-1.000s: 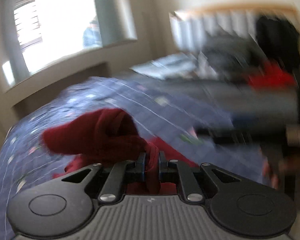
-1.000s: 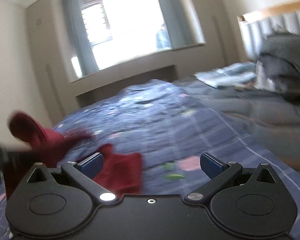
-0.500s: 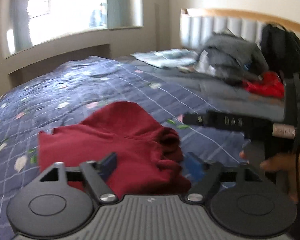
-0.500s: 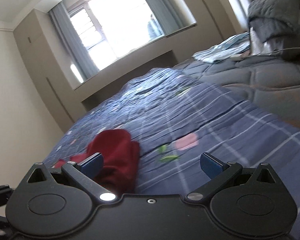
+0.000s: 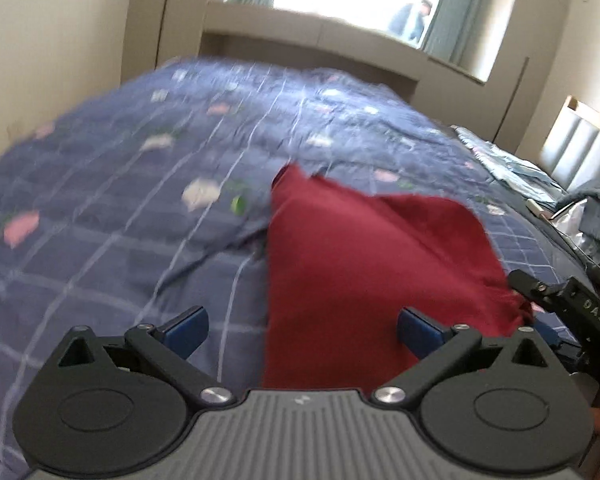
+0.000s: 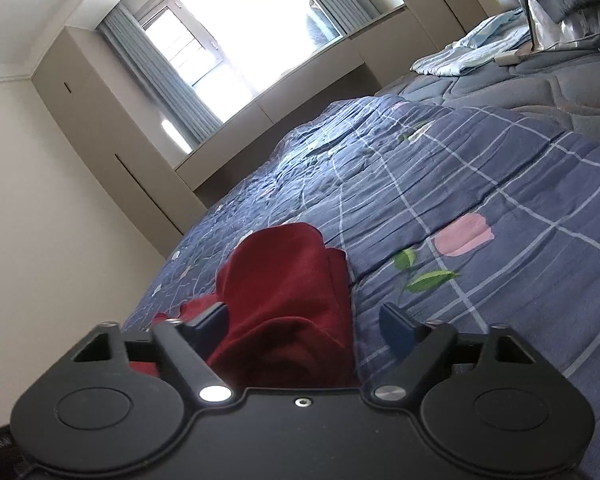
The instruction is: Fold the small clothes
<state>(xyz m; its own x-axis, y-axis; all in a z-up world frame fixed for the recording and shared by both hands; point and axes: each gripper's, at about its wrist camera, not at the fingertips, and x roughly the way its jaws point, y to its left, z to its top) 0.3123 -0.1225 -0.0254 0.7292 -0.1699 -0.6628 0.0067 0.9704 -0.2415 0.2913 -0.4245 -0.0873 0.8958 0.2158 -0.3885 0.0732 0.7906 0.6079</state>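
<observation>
Now the right tongs [image 6: 302,322] (jaws just closing, not yet pinching) straddle the red garment's [image 6: 288,292] bunched end on the bed [image 6: 480,168], nearer than the wide-open left tongs [image 5: 302,326].

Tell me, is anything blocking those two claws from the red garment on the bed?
Nothing visible does. The red garment lies bare on the quilt, partly between the open left gripper; the right gripper, jaws just closing, straddles its bunched edge.
</observation>
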